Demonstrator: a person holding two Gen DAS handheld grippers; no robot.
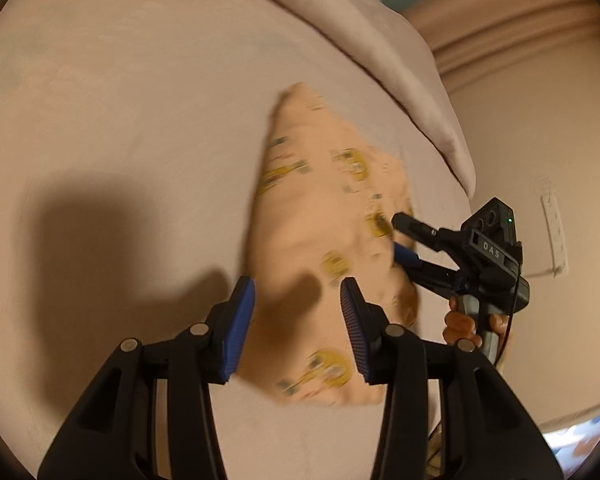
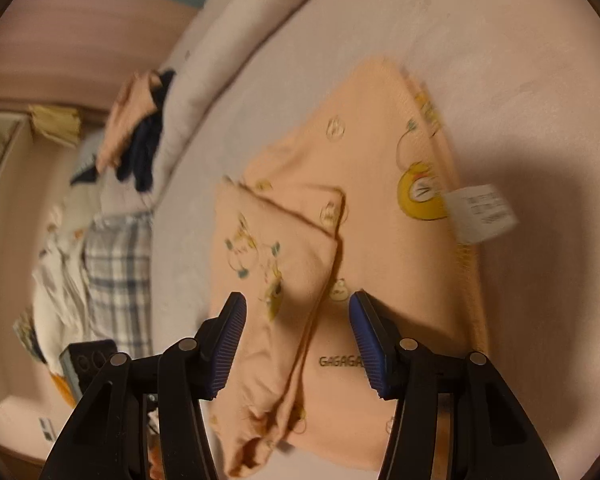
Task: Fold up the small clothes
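**Peach baby top half folded on the bed, both hand-held grippers off it**

Peach printed top [image 2: 380, 208] lies flat on the bed sheet [image 1: 120, 100], one sleeve [image 2: 276, 240] already folded across the body. Left hand-held gripper [image 1: 298, 308] and right hand-held gripper [image 2: 298, 328] both hover spread, pinching nothing. For the next fold I'd pinch the hem at both corners, lift low and lay it over evenly. Farther back, a clothes pile [image 2: 100, 240] waits.
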